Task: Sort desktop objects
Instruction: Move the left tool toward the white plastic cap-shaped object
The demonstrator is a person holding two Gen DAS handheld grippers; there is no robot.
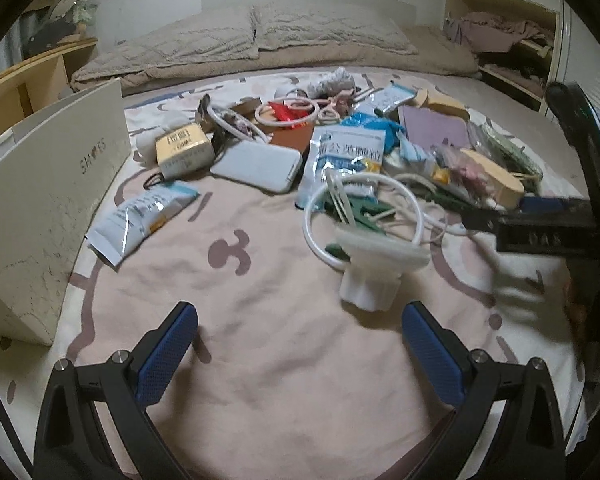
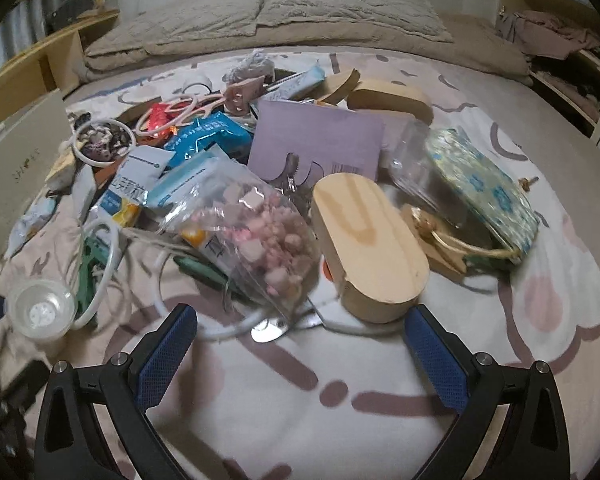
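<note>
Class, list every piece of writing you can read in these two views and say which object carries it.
"SH..ES", middle letters unclear: side of the white cardboard box.
"OAS", roughly: black body of the right gripper.
Large blue characters on the white and blue foil pouch: unreadable.
Print on the yellow carton: too blurred.

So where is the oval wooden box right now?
In the right wrist view the oval wooden box lies just ahead of the open right gripper, between a clear bag of pink bits and a floral pouch.
</note>
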